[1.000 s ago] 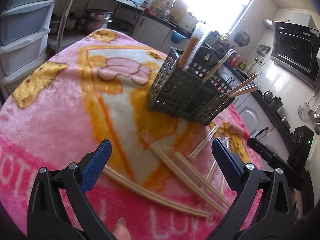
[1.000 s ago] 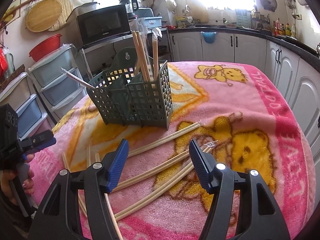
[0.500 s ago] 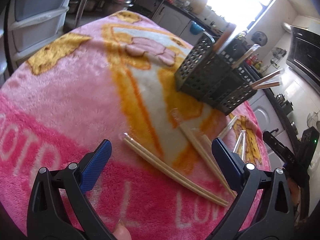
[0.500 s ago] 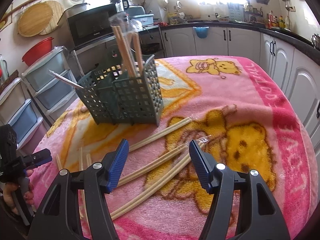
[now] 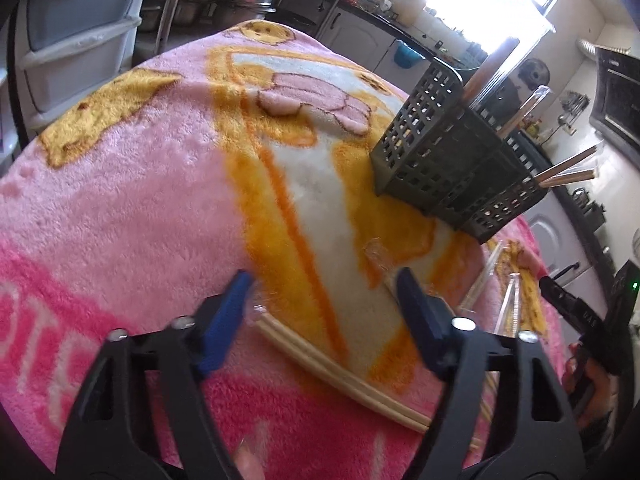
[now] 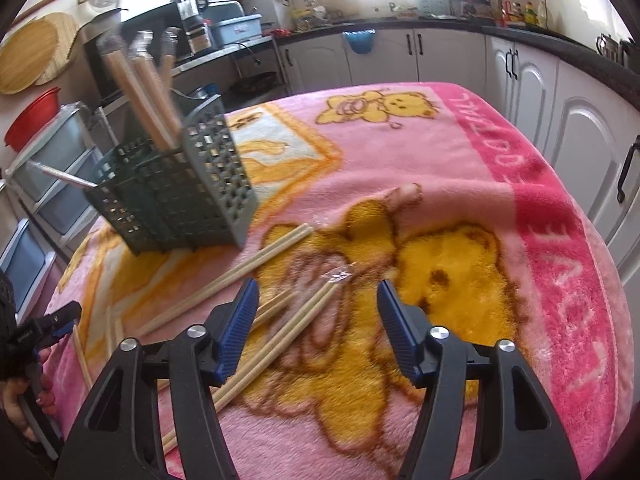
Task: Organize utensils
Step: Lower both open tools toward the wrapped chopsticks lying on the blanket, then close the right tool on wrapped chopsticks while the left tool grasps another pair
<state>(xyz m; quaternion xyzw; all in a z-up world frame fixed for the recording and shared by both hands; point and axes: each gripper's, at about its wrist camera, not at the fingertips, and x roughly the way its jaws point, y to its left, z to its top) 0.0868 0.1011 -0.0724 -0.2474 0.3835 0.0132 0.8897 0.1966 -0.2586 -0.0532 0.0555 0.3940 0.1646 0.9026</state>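
Both grippers have sunk toward the pink blanket [image 6: 460, 168] covering the bench, their jaws just closing partway but still spread. Low in the frame, the left gripper [image 5: 324, 304] straddles one wrapped chopstick pair [image 5: 340, 364], not pinching it. The right gripper [image 6: 318, 318] straddles other loose chopsticks [image 6: 288, 340]. Farther back, upper left, the green basket [image 6: 176, 200] holds upright chopsticks.

A home kitchen: white cabinets [image 6: 448, 60] under a dark countertop [image 6: 552, 36] run from 12 to 3 o'clock, a microwave [image 6: 132, 36] stands at 10 o'clock, plastic drawers [image 5: 80, 28] at 11, and a cartoon blanket [image 6: 440, 184] covers the surface.
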